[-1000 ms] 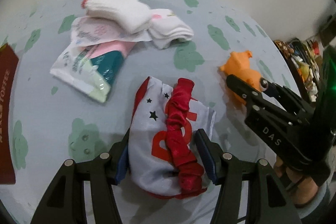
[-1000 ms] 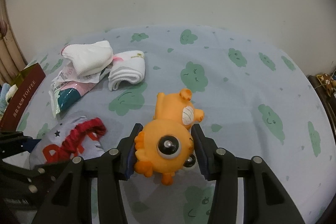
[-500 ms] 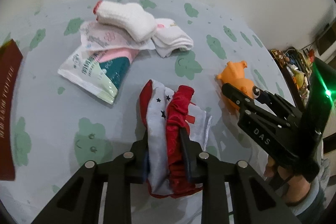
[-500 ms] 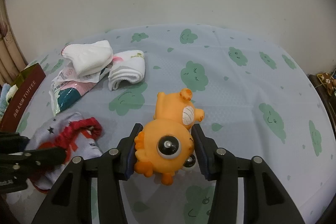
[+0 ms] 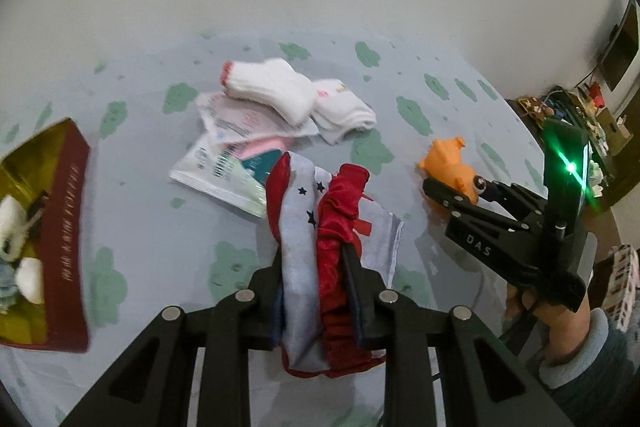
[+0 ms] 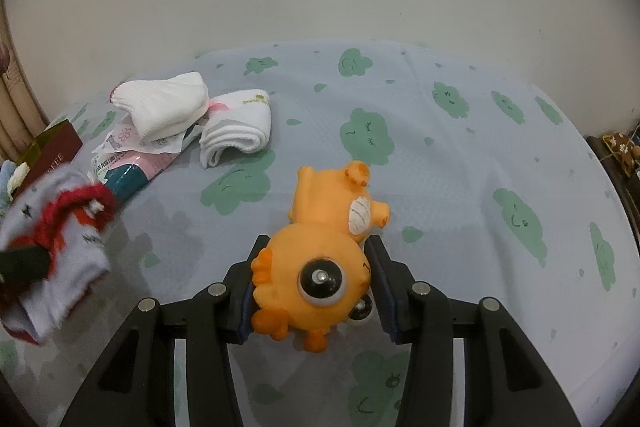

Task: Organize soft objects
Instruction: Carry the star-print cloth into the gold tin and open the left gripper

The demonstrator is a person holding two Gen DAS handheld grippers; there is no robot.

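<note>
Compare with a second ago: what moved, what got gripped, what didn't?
The left gripper closed from open onto the grey and red cloth bundle, bunching it, and has lifted it off the table toward the red box. The right gripper stays around the orange toy, unmoved; a full clamp can't be confirmed. The white socks and packets lie as before.
</note>
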